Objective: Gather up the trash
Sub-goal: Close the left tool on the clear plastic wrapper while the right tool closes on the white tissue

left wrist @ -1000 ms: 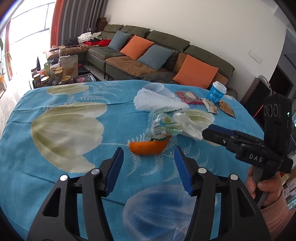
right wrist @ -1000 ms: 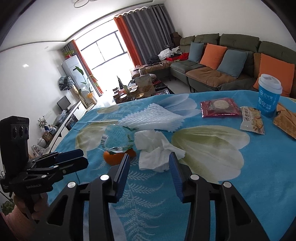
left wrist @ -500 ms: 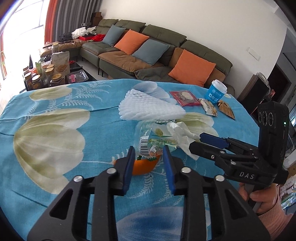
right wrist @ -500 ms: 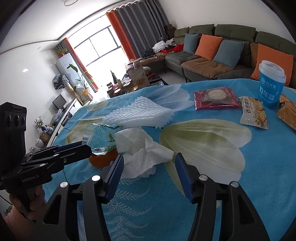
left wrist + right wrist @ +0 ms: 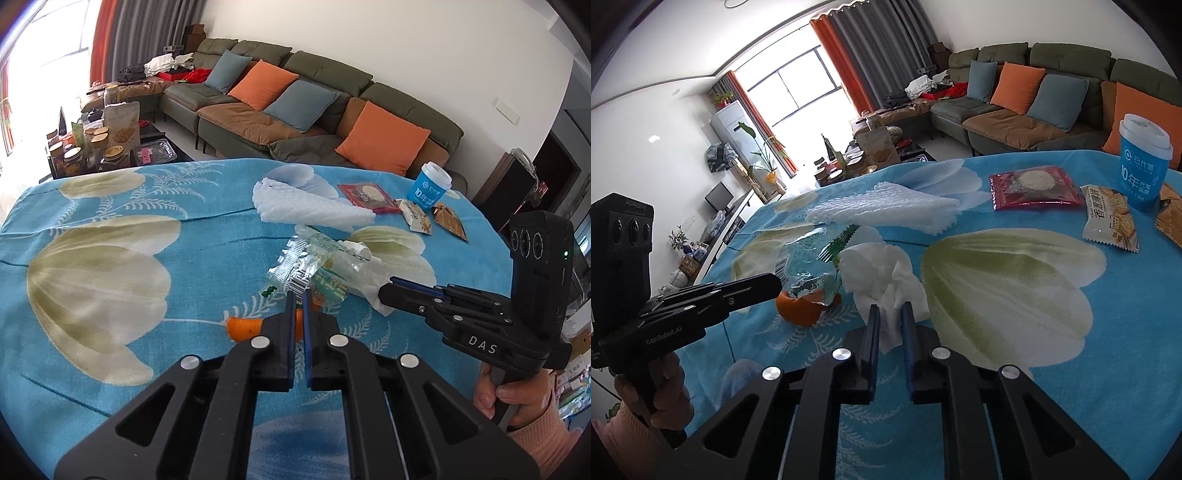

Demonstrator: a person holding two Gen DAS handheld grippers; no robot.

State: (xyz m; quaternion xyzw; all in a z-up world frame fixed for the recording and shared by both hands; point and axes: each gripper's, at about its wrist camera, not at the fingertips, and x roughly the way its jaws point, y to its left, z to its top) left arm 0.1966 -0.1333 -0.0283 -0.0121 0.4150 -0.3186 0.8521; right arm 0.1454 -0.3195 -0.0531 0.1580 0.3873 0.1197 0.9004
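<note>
A clear plastic wrapper (image 5: pixel 310 258) with a barcode lies crumpled over an orange peel (image 5: pixel 243 328) on the blue flowered tablecloth (image 5: pixel 110 258). My left gripper (image 5: pixel 298 301) is closing; its pads pinch the wrapper's near edge with only a slit between them. Just right of it sits a crumpled white tissue (image 5: pixel 882 269). My right gripper (image 5: pixel 891 317) is closing too, and the tissue's near corner is squeezed between its pads. The right wrist view shows the left gripper's tip (image 5: pixel 774 282) at the wrapper (image 5: pixel 809 258), above the peel (image 5: pixel 801 308).
Behind the tissue lies a white foam net (image 5: pixel 886 210). Farther right are a red snack packet (image 5: pixel 1034 188), a cracker packet (image 5: pixel 1108 218), a brown packet (image 5: pixel 1171 218) and a blue paper cup (image 5: pixel 1143 162). A sofa stands beyond the table.
Both grippers went from wide open to nearly closed. The left one moved forward over the orange peel onto the wrapper's edge. The right one widened briefly, then closed on the tissue.
</note>
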